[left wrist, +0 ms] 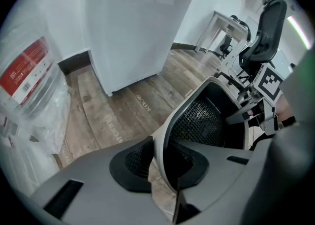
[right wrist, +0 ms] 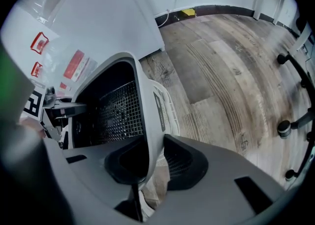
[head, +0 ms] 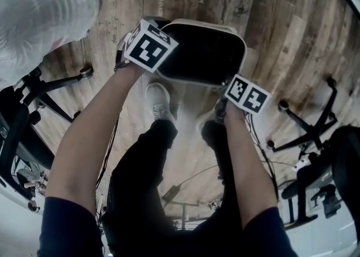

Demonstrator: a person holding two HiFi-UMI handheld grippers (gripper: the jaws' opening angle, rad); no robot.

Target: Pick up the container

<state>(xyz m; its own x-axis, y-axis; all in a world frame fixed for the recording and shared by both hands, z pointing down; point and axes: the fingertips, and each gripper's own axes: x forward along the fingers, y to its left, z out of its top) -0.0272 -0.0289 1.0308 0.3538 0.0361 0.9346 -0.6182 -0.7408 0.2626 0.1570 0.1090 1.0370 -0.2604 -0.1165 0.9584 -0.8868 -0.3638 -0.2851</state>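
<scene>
The container (head: pixel 202 53) is a white-rimmed bin with a black mesh inside, and it hangs above the wooden floor in front of me. My left gripper (head: pixel 157 62) sits at its left rim and my right gripper (head: pixel 239 90) at its near right rim. In the left gripper view the rim wall (left wrist: pixel 165 135) stands between the two dark pads of the left gripper (left wrist: pixel 160 162), which close against it. In the right gripper view the container's wall (right wrist: pixel 142 120) runs between the pads of the right gripper (right wrist: pixel 150 162), clamped the same way. The mesh inside looks empty.
Office chair bases stand at the left (head: pixel 56 84) and right (head: pixel 306 121) of the floor. A clear plastic bag with red labels (head: pixel 45 8) lies at the upper left. A white cabinet (left wrist: pixel 138 27) stands beyond the container. My shoe (head: pixel 160 101) is below it.
</scene>
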